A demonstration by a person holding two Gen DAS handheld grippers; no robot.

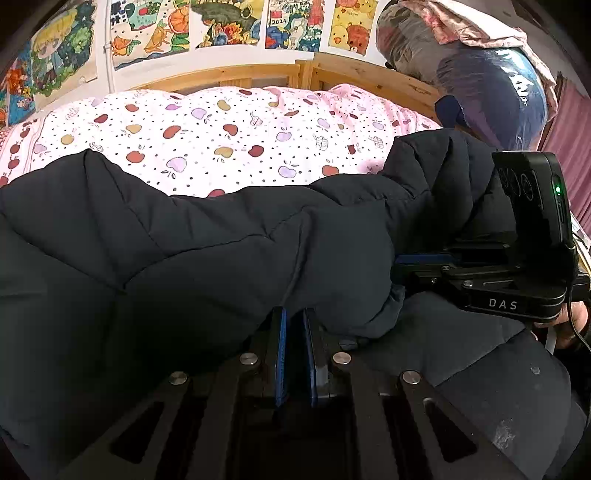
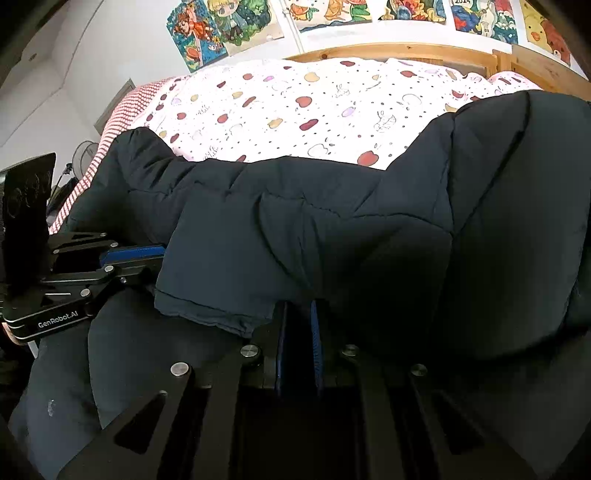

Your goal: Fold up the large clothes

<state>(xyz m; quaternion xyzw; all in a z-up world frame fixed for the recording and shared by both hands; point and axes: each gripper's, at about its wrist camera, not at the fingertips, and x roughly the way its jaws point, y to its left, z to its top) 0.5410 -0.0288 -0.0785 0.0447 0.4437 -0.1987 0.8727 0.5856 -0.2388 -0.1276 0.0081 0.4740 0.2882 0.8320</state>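
A large dark navy quilted jacket (image 1: 207, 254) lies bunched across the near side of a bed, over a pink quilt (image 1: 221, 140) printed with apples and small dots. The left tool (image 1: 293, 321) has its two blue-padded fingers drawn close together with a fold of the jacket's padded fabric running down between them, so it is clenched on the jacket. The right tool (image 2: 297, 314) stands the same way in its own view: the blue pads are nearly together and the jacket's cloth drops into the narrow gap, just beside a flat hemmed edge (image 2: 210, 314) of the garment that hangs to the left of the fingers. Each camera also catches the other tool from the side: the right tool sits at the right edge of the left wrist view, its blue finger pushed into the jacket, and the left tool appears at the left edge of the right wrist view, likewise buried in the fabric. Both tools grip the same raised ridge of jacket, near each other. Behind the bed runs a wooden headboard (image 1: 258, 75), and above it colourful cartoon posters (image 1: 147, 33) cover the white wall. A bundle wrapped in clear plastic (image 1: 476, 74) sits at the upper right of the left wrist view.
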